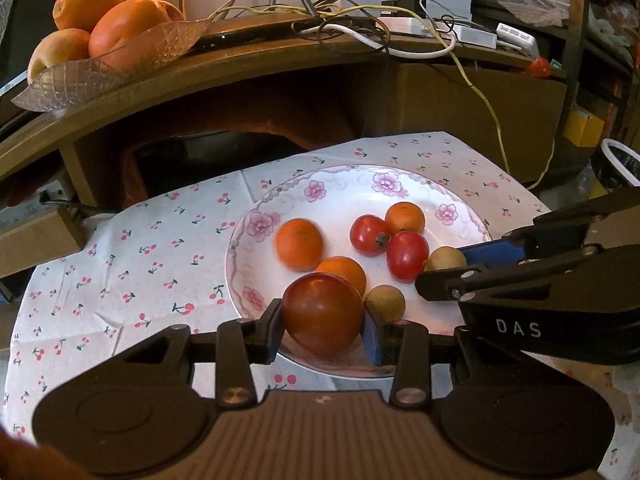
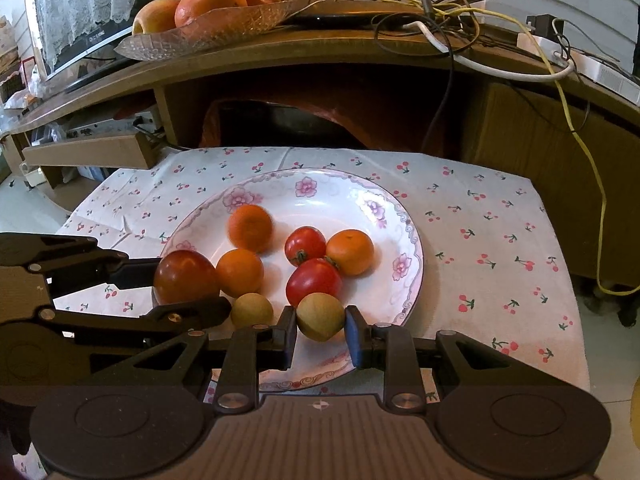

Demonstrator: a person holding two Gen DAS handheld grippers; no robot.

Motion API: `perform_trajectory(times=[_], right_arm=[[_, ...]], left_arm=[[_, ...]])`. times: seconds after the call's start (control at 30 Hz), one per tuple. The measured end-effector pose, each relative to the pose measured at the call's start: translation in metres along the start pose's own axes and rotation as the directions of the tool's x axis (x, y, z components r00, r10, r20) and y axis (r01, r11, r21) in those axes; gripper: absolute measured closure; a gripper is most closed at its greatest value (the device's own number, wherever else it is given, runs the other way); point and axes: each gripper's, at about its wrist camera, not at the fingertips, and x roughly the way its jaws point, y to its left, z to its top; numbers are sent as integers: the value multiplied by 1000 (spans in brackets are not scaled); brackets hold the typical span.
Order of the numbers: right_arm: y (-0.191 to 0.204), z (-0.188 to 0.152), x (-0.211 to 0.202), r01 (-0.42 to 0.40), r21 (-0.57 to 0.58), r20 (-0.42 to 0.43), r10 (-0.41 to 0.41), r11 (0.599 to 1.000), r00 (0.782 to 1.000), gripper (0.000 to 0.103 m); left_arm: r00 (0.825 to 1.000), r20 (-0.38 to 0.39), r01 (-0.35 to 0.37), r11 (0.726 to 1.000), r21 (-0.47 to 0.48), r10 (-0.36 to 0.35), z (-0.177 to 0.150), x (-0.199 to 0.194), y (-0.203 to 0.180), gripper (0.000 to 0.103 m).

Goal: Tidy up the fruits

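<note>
A white floral plate (image 1: 340, 184) (image 2: 360, 196) on a cherry-print cloth holds three small oranges, tomatoes and two tan round fruits. My left gripper (image 1: 323, 330) is shut on a large dark-red tomato (image 1: 322, 312) (image 2: 185, 276) at the plate's near-left rim. My right gripper (image 2: 321, 330) is shut on a tan round fruit (image 2: 320, 316) (image 1: 443, 260) at the plate's near edge. One orange (image 1: 299, 244) (image 2: 251, 227) looks blurred. Another tan fruit (image 1: 386, 302) (image 2: 252, 310) lies between the grippers. Two red tomatoes (image 1: 407, 255) (image 2: 314, 278) lie mid-plate.
A wooden shelf (image 1: 240, 68) stands behind, with a glass dish (image 1: 100, 68) of large oranges and apples at its left and tangled cables (image 1: 360, 24) on the right. A dark opening lies under the shelf. A cardboard box (image 2: 88, 152) sits to the left.
</note>
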Motion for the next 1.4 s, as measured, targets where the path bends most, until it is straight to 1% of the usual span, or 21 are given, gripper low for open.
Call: perform_trajectory(times=[0.4,0.67,0.8,0.9,1.17,1.27,1.33,1.4], right_arm=[[-5,4,-10,9,24,33,-10,1000,999,60],[-7,5,-13,20,32,48,-21,999,999,57],[-8,5,-15,21,33,53,-23,999,998,57],[-9,6,-18,26,39,62,-28,999,998,53],[-12,5,-24,48,53,69,-52,997,996,52],[-11,2,-29,55,54,64,-58,997,996,52],[-9,0,-33,55,58,58,-58,997,997,52],[-7,-4,-40,57,63,60,-61,996,996,52]], left_arm=[[1000,1,-16,1000,-11,16,2,-5,3,58],[1000,5,-13,1000,-10,13,4,-6,1,57],[1000,3,-9,1000,-17,9,5,-7,2,54],[1000,16,-7,1000,-18,7,6,-11,2,52],[999,28,-18,999,-28,19,6,-21,4,50],[1000,23,-20,999,-36,21,4,-26,5,45],[999,24,-27,999,-40,28,2,-32,5,43],[999,26,-35,999,-39,36,-1,-39,3,36]])
